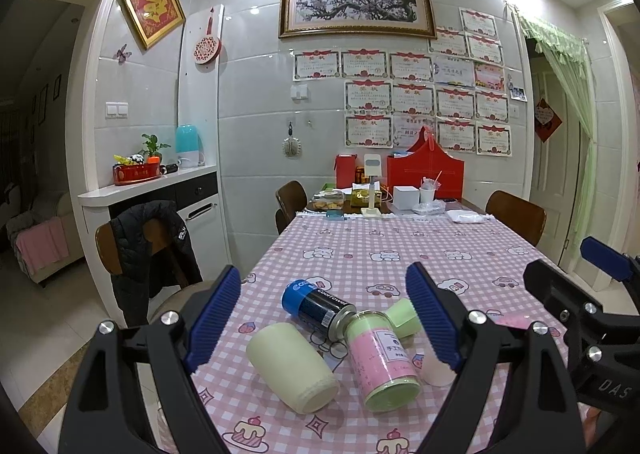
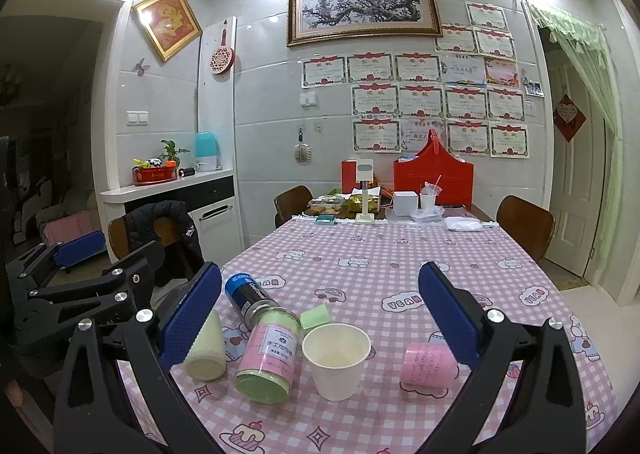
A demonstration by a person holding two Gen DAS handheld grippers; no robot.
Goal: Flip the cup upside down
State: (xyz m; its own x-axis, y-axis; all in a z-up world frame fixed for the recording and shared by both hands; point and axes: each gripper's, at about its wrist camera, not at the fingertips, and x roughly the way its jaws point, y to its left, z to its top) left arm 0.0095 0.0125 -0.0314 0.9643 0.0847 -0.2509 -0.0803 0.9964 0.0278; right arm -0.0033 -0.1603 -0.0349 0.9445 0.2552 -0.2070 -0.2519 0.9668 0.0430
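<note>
A white paper cup (image 2: 337, 360) stands upright, mouth up, on the pink checked tablecloth (image 2: 380, 262), between my right gripper's fingers and a little ahead of them. My right gripper (image 2: 320, 328) is open and empty. In the left wrist view the cup (image 1: 436, 370) is mostly hidden behind the right finger. My left gripper (image 1: 322, 320) is open and empty above a cream cylinder (image 1: 292, 368) lying on its side.
A pink-labelled jar with a green lid (image 2: 267, 358), a blue can (image 2: 249, 296), a green sticky pad (image 2: 315, 316) and a pink roll (image 2: 428, 366) lie around the cup. Boxes and clutter (image 2: 400, 197) stand at the table's far end. Chairs (image 2: 524, 225) flank the table.
</note>
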